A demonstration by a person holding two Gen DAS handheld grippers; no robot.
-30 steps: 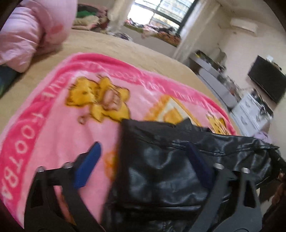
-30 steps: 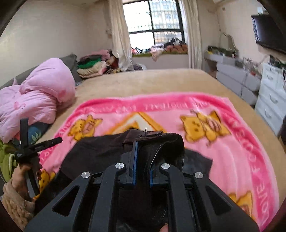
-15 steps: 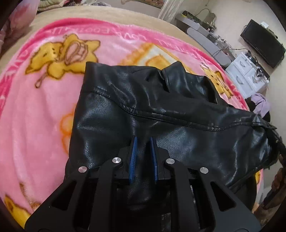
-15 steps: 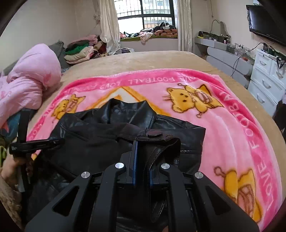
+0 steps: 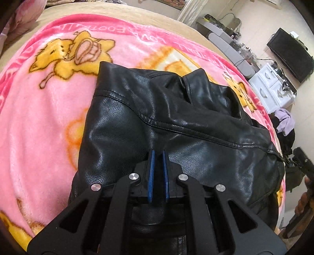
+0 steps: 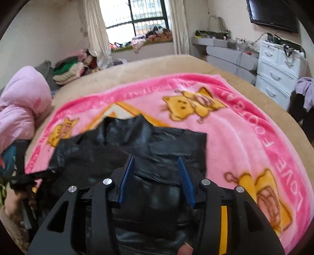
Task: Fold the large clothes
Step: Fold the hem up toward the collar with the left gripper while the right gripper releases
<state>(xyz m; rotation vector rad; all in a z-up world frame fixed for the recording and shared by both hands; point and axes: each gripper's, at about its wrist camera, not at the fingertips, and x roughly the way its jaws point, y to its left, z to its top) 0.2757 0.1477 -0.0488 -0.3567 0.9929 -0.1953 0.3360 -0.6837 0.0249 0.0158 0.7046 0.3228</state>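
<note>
Daylight from window [image 6: 137, 21], fisheye edges, right view motion-blurred

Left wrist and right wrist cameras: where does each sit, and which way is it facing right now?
Left wrist: on the left hand-held gripper, angled down at the black leather jacket; its pads are shut on a fold, and the other gripper shows at the right edge.
Right wrist: on the right hand-held gripper, facing across the bed toward the window; its jaws are opening over the jacket, and a fingertip shows below.
Shared: the jacket, the pink blanket, the white drawers.
</note>
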